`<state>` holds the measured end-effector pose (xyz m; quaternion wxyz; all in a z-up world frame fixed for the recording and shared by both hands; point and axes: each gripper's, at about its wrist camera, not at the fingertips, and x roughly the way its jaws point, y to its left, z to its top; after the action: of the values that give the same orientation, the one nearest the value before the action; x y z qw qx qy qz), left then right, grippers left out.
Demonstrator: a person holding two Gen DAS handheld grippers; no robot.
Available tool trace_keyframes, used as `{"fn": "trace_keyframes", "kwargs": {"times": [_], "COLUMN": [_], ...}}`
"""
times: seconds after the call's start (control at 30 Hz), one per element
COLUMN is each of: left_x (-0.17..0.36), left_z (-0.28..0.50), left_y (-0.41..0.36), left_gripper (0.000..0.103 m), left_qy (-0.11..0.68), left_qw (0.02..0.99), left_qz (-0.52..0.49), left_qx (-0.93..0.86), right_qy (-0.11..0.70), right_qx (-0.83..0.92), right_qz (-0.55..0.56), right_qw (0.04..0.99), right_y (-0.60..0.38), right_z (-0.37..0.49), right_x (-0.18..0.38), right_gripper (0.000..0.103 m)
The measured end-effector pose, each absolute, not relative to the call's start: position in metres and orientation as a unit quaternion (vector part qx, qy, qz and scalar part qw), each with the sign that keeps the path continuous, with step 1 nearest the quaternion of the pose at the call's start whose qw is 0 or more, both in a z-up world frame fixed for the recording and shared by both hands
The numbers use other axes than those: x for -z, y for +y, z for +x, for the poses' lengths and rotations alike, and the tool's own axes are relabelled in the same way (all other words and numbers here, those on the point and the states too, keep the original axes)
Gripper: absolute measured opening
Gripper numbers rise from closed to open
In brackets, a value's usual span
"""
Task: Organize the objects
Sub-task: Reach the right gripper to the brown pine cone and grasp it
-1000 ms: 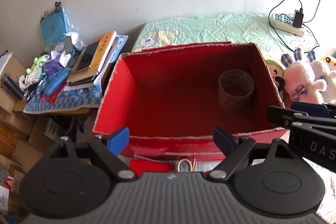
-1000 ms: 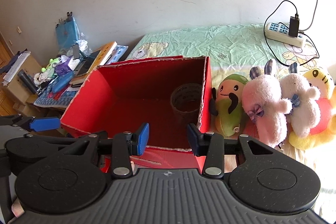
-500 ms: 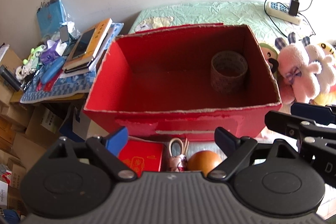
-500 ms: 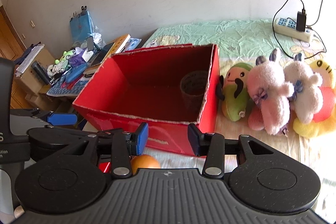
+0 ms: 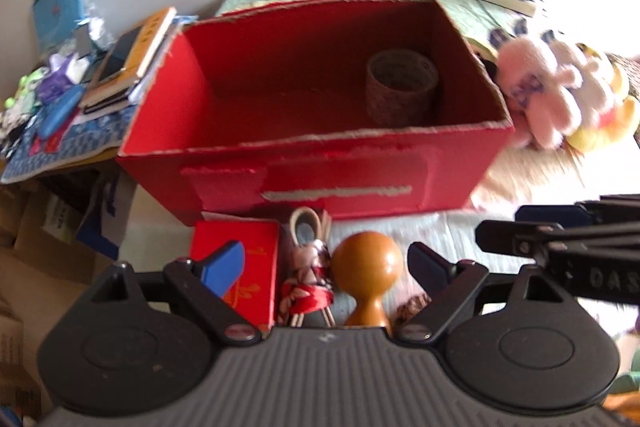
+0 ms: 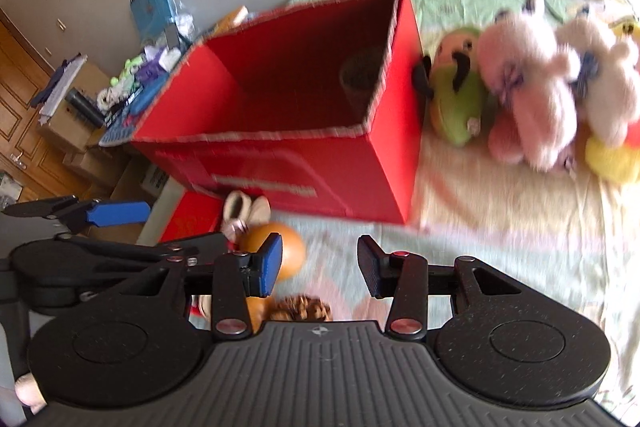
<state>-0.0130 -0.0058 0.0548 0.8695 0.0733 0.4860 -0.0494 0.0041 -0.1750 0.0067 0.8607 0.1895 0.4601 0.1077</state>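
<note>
Wooden knob-shaped piece (image 5: 367, 269) lies between the left gripper's (image 5: 326, 263) spread, empty fingers, beside a small doll (image 5: 307, 279) and red packet (image 5: 240, 259). Red box (image 5: 340, 179) just beyond holds a tape roll (image 5: 402, 89). Right gripper (image 6: 318, 265) released, empty, just right.

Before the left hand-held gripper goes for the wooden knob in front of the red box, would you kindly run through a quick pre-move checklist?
1. Left hand-held gripper open and empty: ok.
2. Wooden knob between the left fingers' line: ok.
3. Knob free of neighbours: not ok, the small doll sits close beside it.
4. Right hand-held gripper open and empty: ok.
5. Red box has room: ok, only a tape roll shows inside.
6. Sharp view: not ok, both views are blurred.
</note>
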Motion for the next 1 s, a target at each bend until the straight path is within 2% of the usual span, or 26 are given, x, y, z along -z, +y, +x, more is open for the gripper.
{"fn": "trace_keyframes", "kwargs": {"times": [0.27,0.43,0.7,0.87,1.0], "left_x": [-0.036,-0.021,-0.005,0.01,0.018], "left_z": [-0.047,-0.052,-0.043,-0.034,-0.029], "left_y": [-0.012,-0.03,-0.043,-0.042,-0.035], "left_gripper": [0.088,0.079,0.078,0.062,0.058], "left_qy": [0.488,0.497,0.498,0.518,0.527], "left_qw": [0.852,0.838,0.833,0.822,0.818], "left_qz": [0.081,0.081,0.071,0.052,0.026], "left_qx": [0.173,0.209,0.229,0.229,0.227], "right_qy": [0.528,0.55,0.566,0.578,0.584], "right_qx": [-0.134,-0.142,-0.162,-0.169,-0.17], "right_qz": [0.257,0.29,0.325,0.329,0.338], "right_qw": [0.798,0.77,0.74,0.728,0.718], "right_y": [-0.189,-0.196,-0.2,-0.199,-0.2], "right_z": [0.003,0.006,0.01,0.013,0.015], "right_x": [0.028,0.036,0.044,0.052,0.06], "right_gripper": [0.045,0.045,0.047,0.047,0.048]}}
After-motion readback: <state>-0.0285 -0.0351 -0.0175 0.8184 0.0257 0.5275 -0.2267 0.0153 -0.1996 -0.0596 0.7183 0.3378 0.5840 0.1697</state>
